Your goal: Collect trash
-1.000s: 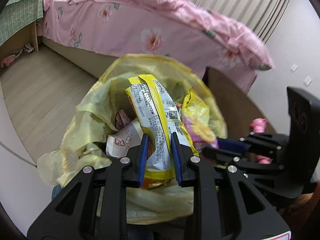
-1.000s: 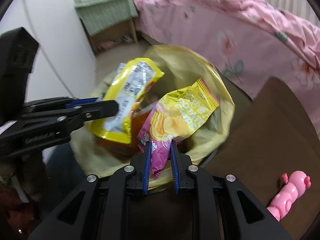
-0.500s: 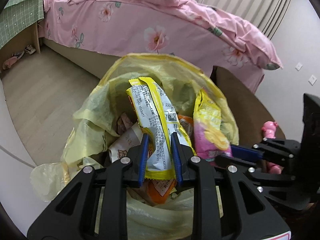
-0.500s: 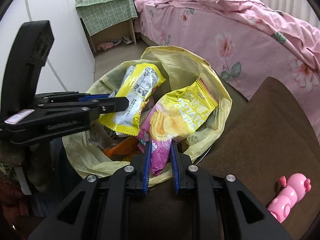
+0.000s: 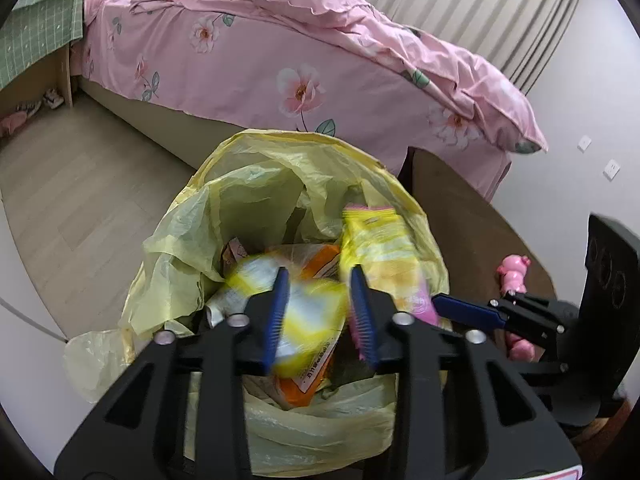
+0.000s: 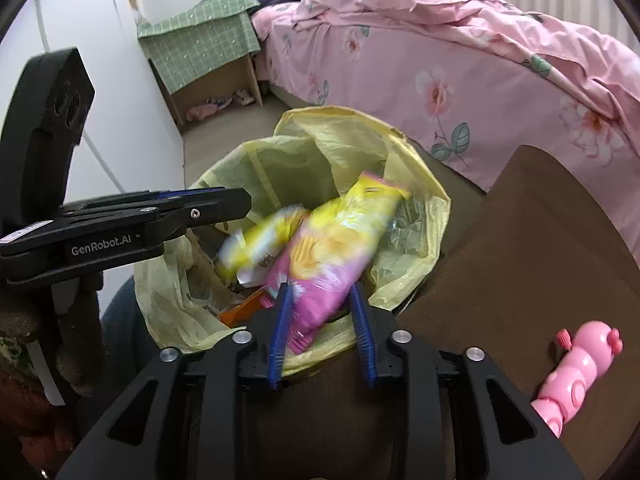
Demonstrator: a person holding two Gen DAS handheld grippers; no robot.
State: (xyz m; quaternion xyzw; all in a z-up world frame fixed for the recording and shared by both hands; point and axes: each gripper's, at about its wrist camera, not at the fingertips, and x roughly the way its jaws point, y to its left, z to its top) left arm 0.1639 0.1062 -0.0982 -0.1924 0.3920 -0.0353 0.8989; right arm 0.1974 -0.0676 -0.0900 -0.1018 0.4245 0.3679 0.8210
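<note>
Over the yellow bin bag [image 5: 256, 200], my left claw [image 5: 320, 312] is opening around a blurred yellow wrapper [image 5: 308, 312]; my right claw [image 6: 322, 328] is opening around the pink-yellow crisp packet [image 6: 328, 256]. Only the right view shows the green-clothed bedside cabinet [image 6: 200, 48] beyond the bag.
</note>
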